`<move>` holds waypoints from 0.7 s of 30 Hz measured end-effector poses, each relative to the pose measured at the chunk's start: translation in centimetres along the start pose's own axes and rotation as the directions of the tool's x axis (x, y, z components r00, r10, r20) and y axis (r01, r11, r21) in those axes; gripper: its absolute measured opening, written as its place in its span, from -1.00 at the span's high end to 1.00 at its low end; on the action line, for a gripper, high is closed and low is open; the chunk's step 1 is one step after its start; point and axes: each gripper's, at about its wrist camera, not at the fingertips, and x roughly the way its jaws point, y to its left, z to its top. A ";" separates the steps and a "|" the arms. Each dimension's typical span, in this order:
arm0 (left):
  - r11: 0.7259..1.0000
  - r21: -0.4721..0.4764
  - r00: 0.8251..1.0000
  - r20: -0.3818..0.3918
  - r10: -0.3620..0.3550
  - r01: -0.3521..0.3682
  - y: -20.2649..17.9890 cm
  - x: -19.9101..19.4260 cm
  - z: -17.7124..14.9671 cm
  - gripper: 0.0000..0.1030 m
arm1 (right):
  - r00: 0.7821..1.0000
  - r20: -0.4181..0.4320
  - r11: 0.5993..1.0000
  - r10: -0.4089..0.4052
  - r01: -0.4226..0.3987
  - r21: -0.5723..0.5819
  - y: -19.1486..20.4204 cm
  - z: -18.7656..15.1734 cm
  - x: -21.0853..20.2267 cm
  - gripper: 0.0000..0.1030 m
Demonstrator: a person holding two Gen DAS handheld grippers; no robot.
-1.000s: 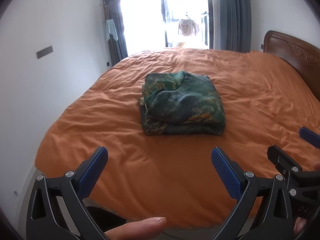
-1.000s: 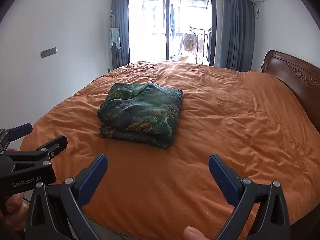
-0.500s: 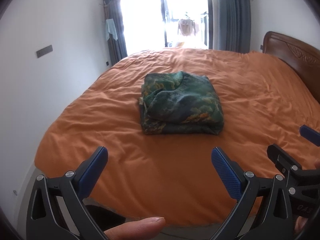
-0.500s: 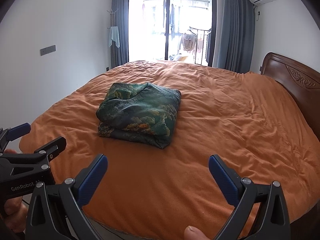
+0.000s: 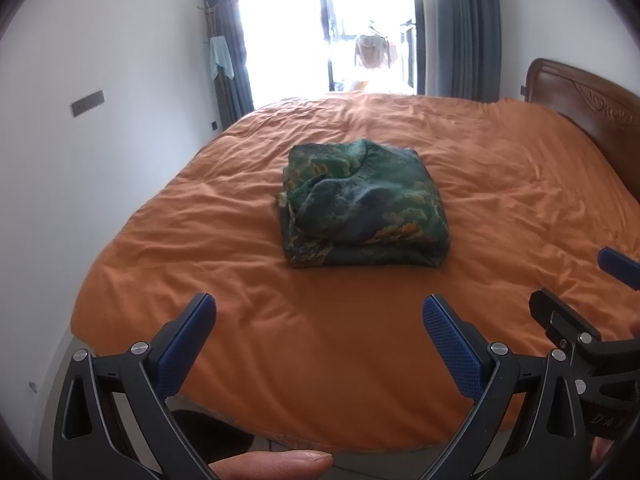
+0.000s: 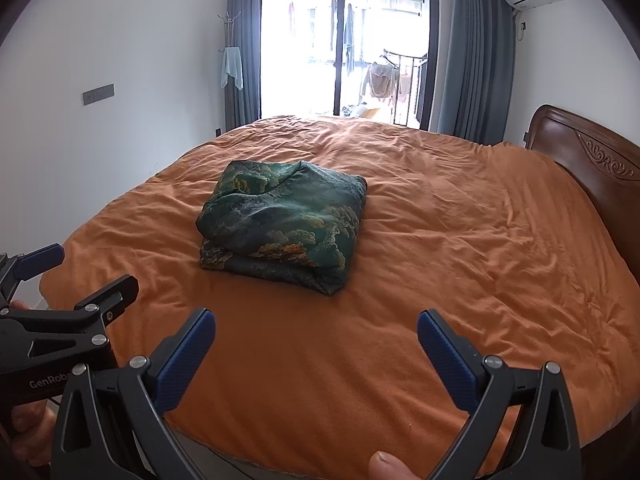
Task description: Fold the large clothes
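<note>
A dark green patterned garment point(image 5: 362, 204) lies folded into a thick square bundle in the middle of the orange bed cover point(image 5: 224, 240); the right wrist view shows the same garment point(image 6: 284, 224) left of centre. My left gripper point(image 5: 319, 312) is open with nothing between its blue pads, held over the bed's near edge, well short of the bundle. My right gripper point(image 6: 316, 326) is open and empty too, likewise back from the bundle. Each gripper shows in the other's view: the right gripper point(image 5: 580, 280) at the right edge, the left gripper point(image 6: 80, 268) at the left edge.
A carved wooden headboard point(image 6: 588, 152) bounds the bed on the right. A white wall point(image 6: 120, 80) runs close along the left side. Glass balcony doors point(image 6: 344, 44) with grey curtains stand beyond the far end. Thumb tips point(image 5: 276, 462) show at the bottom of both views.
Both grippers have drawn back slightly from the bed and stayed open. The folded garment has not moved.
</note>
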 end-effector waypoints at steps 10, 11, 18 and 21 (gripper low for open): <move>1.000 -0.009 1.000 0.013 -0.006 0.007 0.0 -0.3 0.2 -0.99 | 1.000 -0.008 1.000 -0.016 0.016 -0.008 0.2 0.1 0.0 -0.99; 1.000 -0.010 1.000 0.013 -0.006 0.006 0.0 -0.3 0.2 -0.99 | 1.000 -0.008 1.000 -0.016 0.016 -0.011 0.2 0.0 0.0 -0.99; 1.000 -0.012 1.000 0.002 -0.003 0.003 0.0 -0.5 0.0 -0.99 | 1.000 -0.013 1.000 -0.002 0.002 -0.014 0.2 -0.8 -0.4 -0.99; 1.000 -0.011 1.000 0.000 -0.008 0.007 0.0 -0.4 0.0 -0.99 | 1.000 -0.020 1.000 -0.005 0.004 -0.008 0.1 -0.8 -0.4 -0.99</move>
